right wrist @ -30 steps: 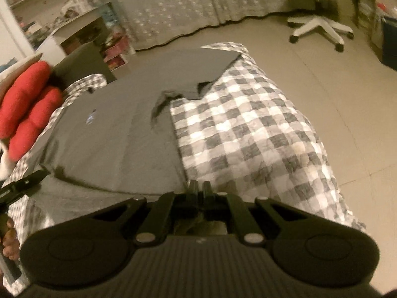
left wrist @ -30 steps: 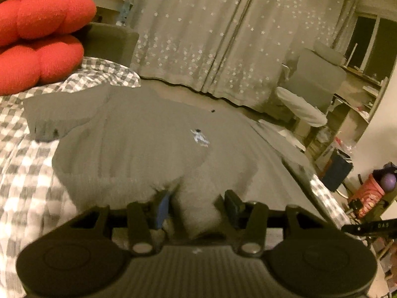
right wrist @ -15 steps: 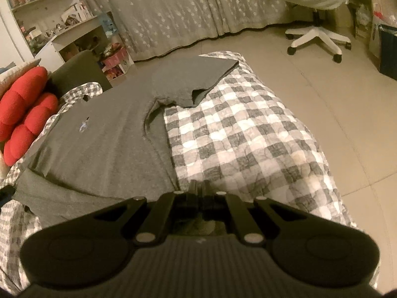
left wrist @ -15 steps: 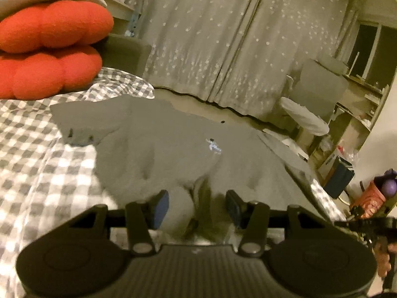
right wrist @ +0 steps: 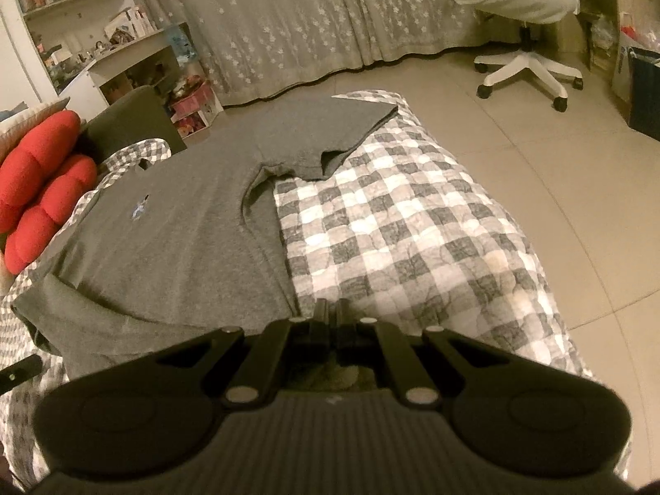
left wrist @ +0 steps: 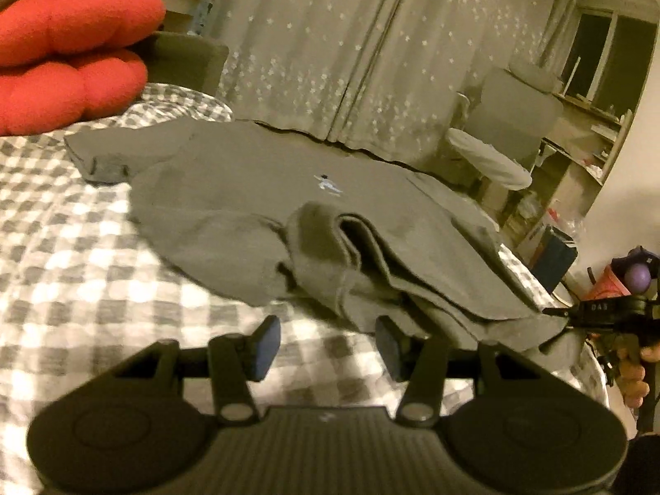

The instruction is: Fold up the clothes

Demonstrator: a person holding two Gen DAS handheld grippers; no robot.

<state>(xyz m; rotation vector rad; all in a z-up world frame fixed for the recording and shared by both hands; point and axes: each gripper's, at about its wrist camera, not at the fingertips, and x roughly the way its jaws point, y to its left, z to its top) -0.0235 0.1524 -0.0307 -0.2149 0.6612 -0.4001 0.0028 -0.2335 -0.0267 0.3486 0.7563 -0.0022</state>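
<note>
Grey t-shirt (right wrist: 185, 239) lies spread chest-up on the bed's checked quilt (right wrist: 404, 239), with a small pale emblem (left wrist: 328, 183) on its chest. Taking the shirt as the landmark: a red lumpy cushion (left wrist: 70, 53) sits past its neck end, one sleeve (right wrist: 330, 132) reaches out flat toward the quilt's far corner, and a star-dotted curtain (left wrist: 330, 41) hangs beyond it. A white swivel chair (right wrist: 524, 33) stands on the tiled floor well apart from the shirt.

At the hem, the fabric is bunched into a raised, doubled-over fold (left wrist: 350, 255). The left gripper (left wrist: 326, 346) hovers just short of that fold, its fingers standing apart with only quilt between them; its right finger (left wrist: 385, 344) sits close against the hem's lower edge, and whether it touches cannot be told. The right gripper (right wrist: 331, 321) is at the shirt's hem corner with its fingers pressed together, pinching the cloth's edge, seen from the left wrist view as a taut lifted corner (left wrist: 548, 317).
</note>
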